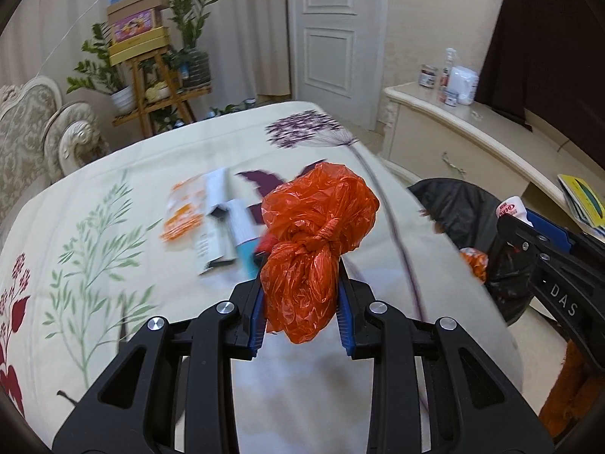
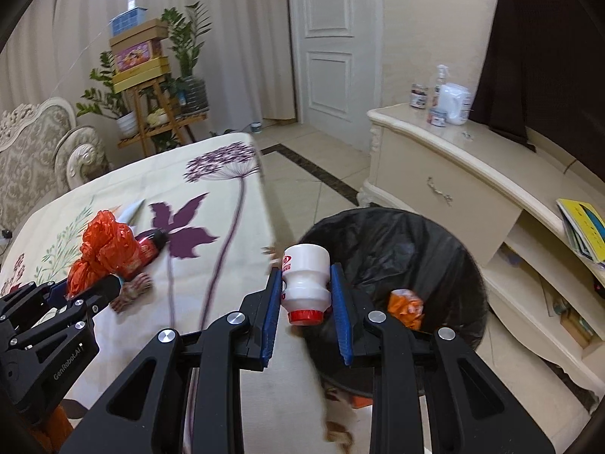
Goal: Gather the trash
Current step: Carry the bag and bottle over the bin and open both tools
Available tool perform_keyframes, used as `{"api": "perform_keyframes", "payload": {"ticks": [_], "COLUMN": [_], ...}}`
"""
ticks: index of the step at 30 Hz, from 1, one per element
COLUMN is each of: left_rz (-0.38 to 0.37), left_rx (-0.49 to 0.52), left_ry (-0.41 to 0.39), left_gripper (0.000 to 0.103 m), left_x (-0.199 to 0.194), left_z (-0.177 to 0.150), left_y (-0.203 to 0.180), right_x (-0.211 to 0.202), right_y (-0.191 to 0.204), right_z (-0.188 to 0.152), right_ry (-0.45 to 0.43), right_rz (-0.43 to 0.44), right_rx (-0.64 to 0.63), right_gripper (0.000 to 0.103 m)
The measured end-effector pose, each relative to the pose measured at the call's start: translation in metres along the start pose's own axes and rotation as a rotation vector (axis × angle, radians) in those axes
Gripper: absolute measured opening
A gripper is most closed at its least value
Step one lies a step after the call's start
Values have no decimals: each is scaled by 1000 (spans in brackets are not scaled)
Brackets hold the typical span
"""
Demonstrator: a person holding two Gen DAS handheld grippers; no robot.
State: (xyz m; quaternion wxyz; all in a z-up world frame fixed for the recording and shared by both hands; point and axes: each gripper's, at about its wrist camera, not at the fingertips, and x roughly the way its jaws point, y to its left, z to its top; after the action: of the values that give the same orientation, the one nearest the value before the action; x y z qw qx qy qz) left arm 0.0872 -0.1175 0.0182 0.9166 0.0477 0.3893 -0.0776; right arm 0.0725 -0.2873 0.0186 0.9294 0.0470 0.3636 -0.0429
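Left gripper: your left gripper is clamped on a knotted orange plastic bag, blue pads squeezing its lower half, with the puffy top sticking up past the fingertips.
Right gripper: your right gripper is pinching a small white bottle with a red cap, held cap-down between the blue pads, right at the near edge of the bin.
Trash bin: black-lined trash bin sits on the floor just off the table's right side; there's already a crumpled orange scrap inside.
Table: floral tablecloth covers it, and you've got stuff left there: an orange-and-white wrapper, a couple of flat cartons beside it, and a red can lying on its side near the bag.
Background: cream sideboard with jars and bottles on top, and a plant stand stacked with boxes.
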Motion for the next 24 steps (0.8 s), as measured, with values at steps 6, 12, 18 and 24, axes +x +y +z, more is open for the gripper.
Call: {"api": "perform_keyframes", "payload": {"ticks": [6,12,18,24], "left_rz": [-35,-57,-68,-81], "left_rx": [38,78,106,129], "left_ry": [2,-5,-7,-7], "left_gripper": [30,30,30,30], "left_x": [13,26,41,53], "left_z": [13,26,37,48], "left_y": [-35,-69,-95,-115], "right_x": [4,13,20,30], "right_y": [-31,-55,-72,-86], "right_z": [4,6,9,14], "right_ry": [-8,-4,-6,-12], "right_rz": [-41,-74,-98,-121], "right_rx": [35,71,104,127], "right_gripper": [27,27,27,27]}}
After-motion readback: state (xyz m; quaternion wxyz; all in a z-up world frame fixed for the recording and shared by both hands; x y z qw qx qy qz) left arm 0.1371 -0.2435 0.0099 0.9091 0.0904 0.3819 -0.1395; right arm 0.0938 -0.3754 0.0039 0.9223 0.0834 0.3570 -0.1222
